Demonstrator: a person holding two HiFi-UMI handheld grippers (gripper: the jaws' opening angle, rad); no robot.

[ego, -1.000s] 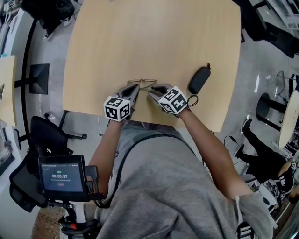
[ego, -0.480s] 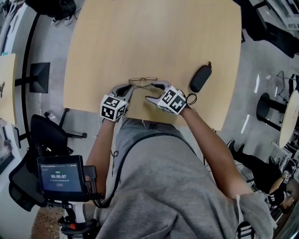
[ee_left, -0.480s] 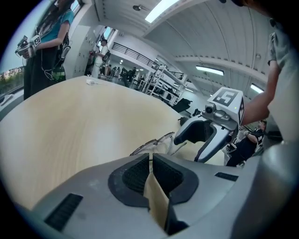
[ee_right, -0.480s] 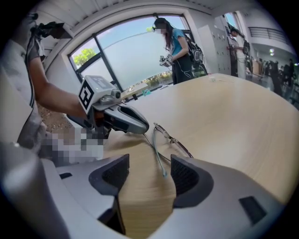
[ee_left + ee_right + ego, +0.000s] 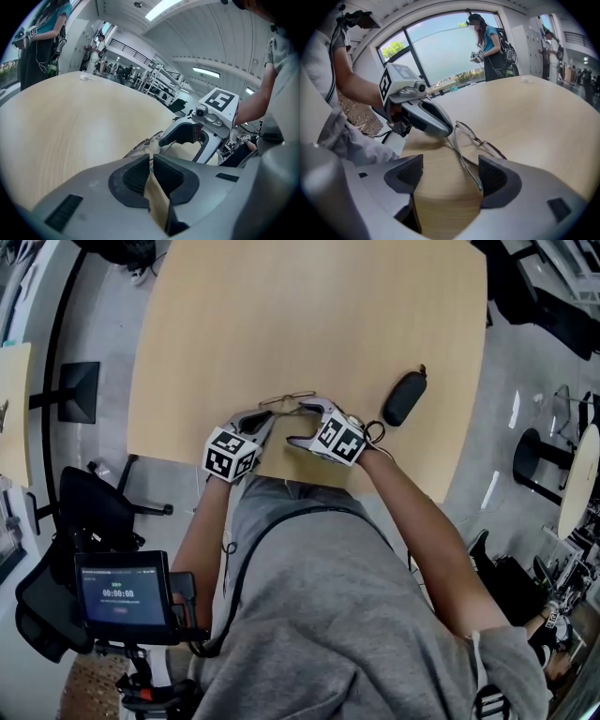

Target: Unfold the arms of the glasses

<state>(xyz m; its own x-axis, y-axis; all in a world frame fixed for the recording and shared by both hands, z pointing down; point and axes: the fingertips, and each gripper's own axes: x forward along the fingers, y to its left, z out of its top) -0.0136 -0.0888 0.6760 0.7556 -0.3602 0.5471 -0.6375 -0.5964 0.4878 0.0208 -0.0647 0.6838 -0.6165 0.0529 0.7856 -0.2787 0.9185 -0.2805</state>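
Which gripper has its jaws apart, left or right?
The right gripper: its jaws stand wide and are opening, with an arm of the glasses running between them. On the left gripper the jaws are pinched nearly together on the glasses.

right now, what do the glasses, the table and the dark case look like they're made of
Glasses: thin metal wire frame, slight shine, clear lenses.
Table: pale wood-grain top, matte, likely laminate or veneer.
Case: dark, matte, soft-looking shell, perhaps fabric or leatherette; too small to tell.
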